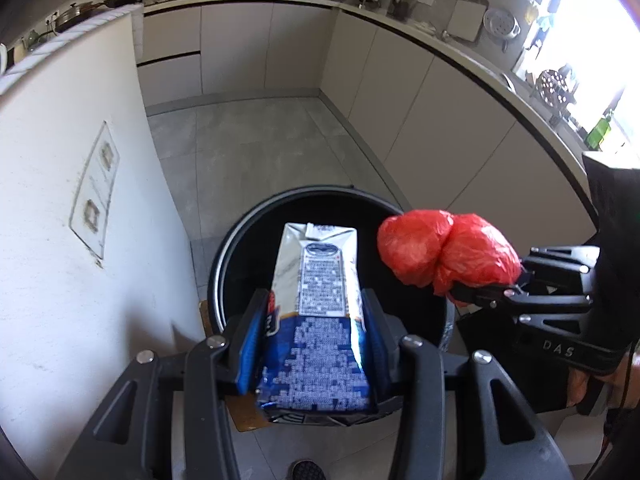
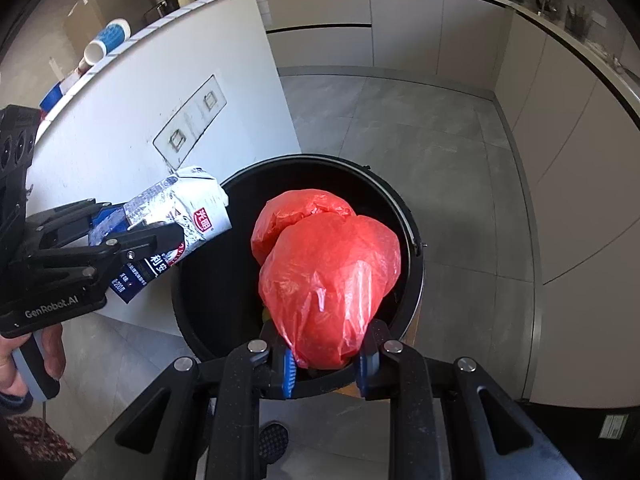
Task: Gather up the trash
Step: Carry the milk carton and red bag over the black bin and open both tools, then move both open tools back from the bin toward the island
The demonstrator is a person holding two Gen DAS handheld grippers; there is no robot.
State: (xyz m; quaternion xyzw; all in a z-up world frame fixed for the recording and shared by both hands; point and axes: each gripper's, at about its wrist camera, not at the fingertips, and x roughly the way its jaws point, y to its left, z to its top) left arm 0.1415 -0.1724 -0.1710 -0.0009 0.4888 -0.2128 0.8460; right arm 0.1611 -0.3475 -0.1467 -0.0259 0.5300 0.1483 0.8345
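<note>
A blue and white milk carton (image 1: 316,316) sits between the pads of my left gripper (image 1: 316,320), which is shut on it above the open black round trash bin (image 1: 240,232). My right gripper (image 2: 328,356) is shut on a knotted red plastic bag (image 2: 328,272), held over the same bin (image 2: 404,208). In the left wrist view the red bag (image 1: 444,252) and right gripper (image 1: 496,292) hang over the bin's right rim. In the right wrist view the carton (image 2: 180,216) and left gripper (image 2: 132,236) are at the bin's left rim.
A white half wall (image 1: 60,200) with a socket plate stands just left of the bin. Pale kitchen cabinets (image 1: 400,100) and a cluttered counter curve around the back and right. Grey floor tiles (image 2: 420,128) lie beyond the bin. A person's hand (image 2: 44,356) holds the left gripper's handle.
</note>
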